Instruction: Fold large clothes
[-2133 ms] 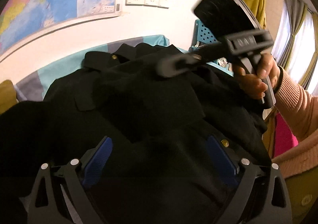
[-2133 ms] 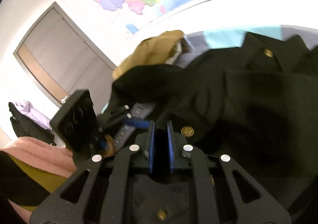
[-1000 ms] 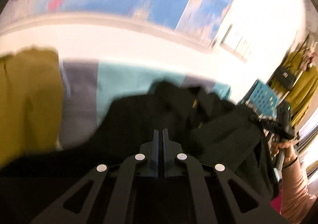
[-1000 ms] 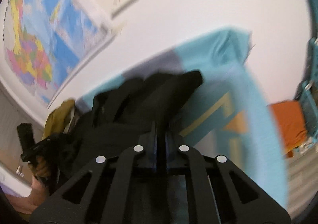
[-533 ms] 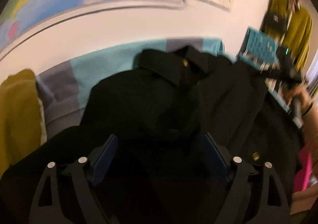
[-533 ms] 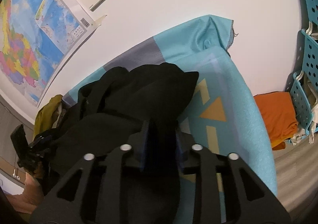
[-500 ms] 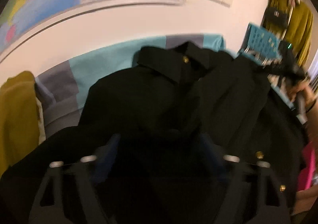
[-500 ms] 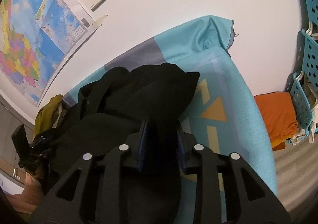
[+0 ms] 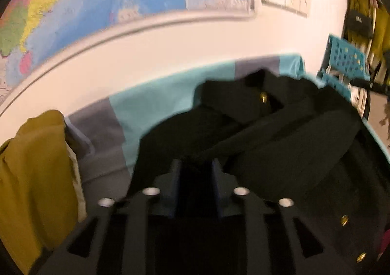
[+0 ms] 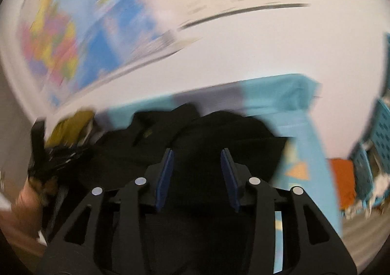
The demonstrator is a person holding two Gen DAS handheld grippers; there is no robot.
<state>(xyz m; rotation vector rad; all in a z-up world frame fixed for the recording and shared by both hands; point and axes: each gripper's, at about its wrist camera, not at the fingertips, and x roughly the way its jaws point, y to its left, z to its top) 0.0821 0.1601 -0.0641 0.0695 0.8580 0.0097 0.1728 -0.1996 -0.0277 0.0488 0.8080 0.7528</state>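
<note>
Both sets of jaws have come apart since a second ago, when each was pinched shut on black cloth. On my left gripper [image 9: 196, 175] the jaws are now partway open and easing back in, with a ridge of the black coat [image 9: 280, 133] standing right between them; too dark and blurry for me to say whether the pads actually press on it. My right gripper [image 10: 198, 172] has its jaws opening, blue pads clearly apart, and the coat's dark fabric lies between and below them without either pad touching it as far as I can see.

So the thing that matters for the next move: the coat sits straight ahead of and under both pairs of jaws, spread on the teal blanket [image 9: 156, 102]. From the left wrist camera its long axis runs from just in front of the jaws up and away to the right, ending at the collar with the gold button [image 9: 263, 97]. The left jaws are right at the near edge, so I'd say the left is the nearer one for a regrab; the right view is too smeared to place its edge exactly.

Off to the left of the left jaws there's a mustard garment [image 9: 36, 165], apart from the coat.
</note>
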